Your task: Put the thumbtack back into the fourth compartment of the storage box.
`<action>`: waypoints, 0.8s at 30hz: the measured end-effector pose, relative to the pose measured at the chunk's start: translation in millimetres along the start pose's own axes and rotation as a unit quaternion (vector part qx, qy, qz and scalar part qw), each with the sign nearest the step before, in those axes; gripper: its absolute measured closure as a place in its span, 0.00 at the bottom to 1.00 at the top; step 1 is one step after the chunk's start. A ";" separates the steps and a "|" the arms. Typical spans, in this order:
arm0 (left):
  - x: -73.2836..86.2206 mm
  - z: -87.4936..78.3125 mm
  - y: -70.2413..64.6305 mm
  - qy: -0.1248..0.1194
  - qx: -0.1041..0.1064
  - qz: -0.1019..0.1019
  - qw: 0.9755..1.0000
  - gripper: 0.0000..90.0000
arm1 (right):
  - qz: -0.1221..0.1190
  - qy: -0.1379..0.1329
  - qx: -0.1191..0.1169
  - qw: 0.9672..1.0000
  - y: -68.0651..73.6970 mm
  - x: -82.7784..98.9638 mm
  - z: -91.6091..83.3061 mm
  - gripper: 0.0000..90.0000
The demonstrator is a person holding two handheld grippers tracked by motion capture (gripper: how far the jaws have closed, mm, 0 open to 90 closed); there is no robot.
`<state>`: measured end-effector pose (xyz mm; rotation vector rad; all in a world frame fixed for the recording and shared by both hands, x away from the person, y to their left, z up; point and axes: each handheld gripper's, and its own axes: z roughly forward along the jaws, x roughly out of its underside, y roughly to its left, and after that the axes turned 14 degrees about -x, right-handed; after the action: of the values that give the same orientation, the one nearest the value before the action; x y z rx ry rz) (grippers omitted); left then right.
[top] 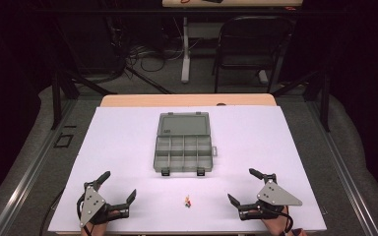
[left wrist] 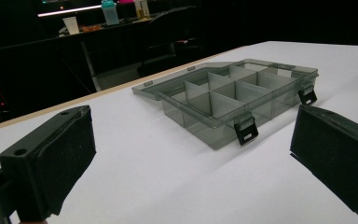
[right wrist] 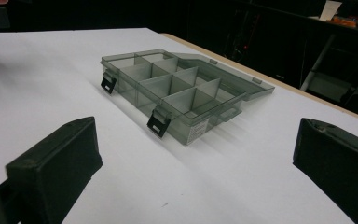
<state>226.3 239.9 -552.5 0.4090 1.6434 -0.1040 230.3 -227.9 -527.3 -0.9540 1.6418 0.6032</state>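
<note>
While both lie spread, left claw [top: 116, 187], right claw [top: 241, 186], one open organizer box [top: 183, 145], eight compartments.

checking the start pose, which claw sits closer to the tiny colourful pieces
The right claw, though only slightly: the small colourful pieces lie just right of midway between it and the left claw, in front of the open organizer box.

No lettering here is clear enough to read.
</note>
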 end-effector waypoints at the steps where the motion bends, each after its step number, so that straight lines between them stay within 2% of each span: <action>1: -0.2 0.8 -0.1 -0.001 0.001 0.002 1.000 0.00 | 0.001 0.004 -0.001 1.000 0.5 -0.6 2.1 0.00; 5: 0.2 1.9 -0.9 0.002 0.004 0.005 1.000 0.00 | 0.008 0.015 -0.010 1.000 3.1 -3.0 9.0 0.00; 9: -0.1 1.0 -0.3 0.000 0.002 0.004 1.000 0.00 | 0.020 0.041 -0.023 0.999 8.3 -6.6 22.8 0.00; 16: -0.2 1.9 -0.8 0.001 0.000 0.005 1.000 0.00 | 0.054 0.076 -0.049 0.994 13.0 -8.9 43.0 0.00; 24: 0.3 2.1 -0.7 0.002 0.000 0.003 1.000 0.00 | 0.076 0.101 -0.062 0.990 18.2 -13.7 56.8 0.00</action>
<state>228.1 238.7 -553.1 0.4137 1.6454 -0.0985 247.5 -169.3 -531.6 -1.0127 1.8874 0.7382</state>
